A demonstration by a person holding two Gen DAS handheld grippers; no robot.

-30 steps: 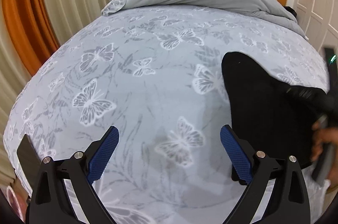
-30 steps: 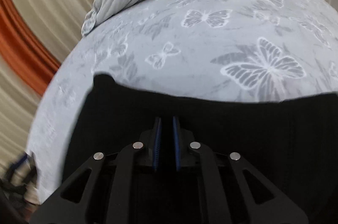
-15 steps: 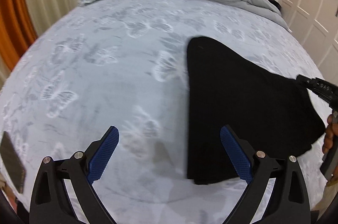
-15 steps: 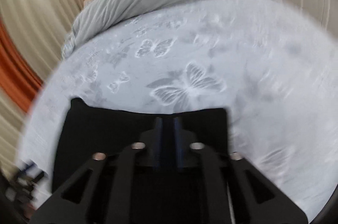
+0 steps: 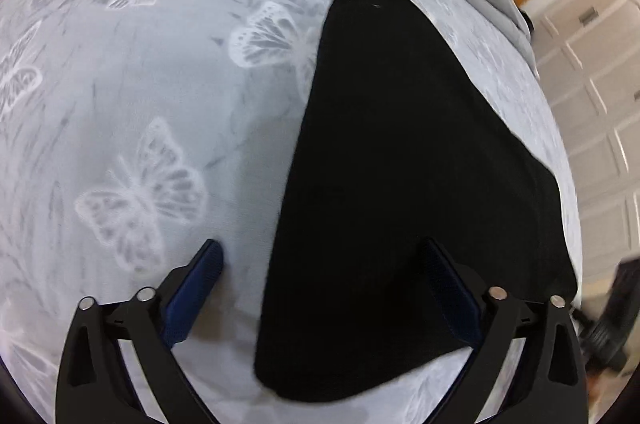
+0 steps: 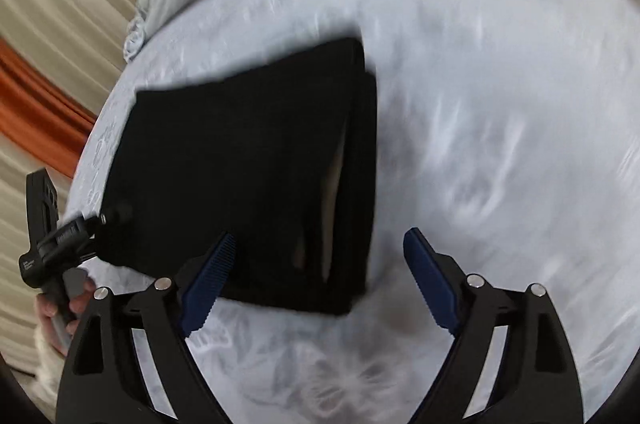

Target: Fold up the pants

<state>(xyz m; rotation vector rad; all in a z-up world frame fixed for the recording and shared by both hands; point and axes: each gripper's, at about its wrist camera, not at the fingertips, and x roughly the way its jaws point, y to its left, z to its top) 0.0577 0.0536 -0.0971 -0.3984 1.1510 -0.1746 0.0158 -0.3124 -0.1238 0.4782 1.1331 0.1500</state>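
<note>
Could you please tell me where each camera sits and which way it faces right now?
Left wrist: on the left tongs, open, looking down at the black pants on the butterfly bedspread.
Right wrist: on the right tongs, open, facing the folded pants; a hand holds the left tongs.
Shared: pants, bedspread.

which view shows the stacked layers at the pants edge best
The right wrist view: the pants lie whole in frame, and the layered edge shows as separate folds on the side nearest the open right gripper. The left wrist view shows only a flat black shape, no layers.
</note>
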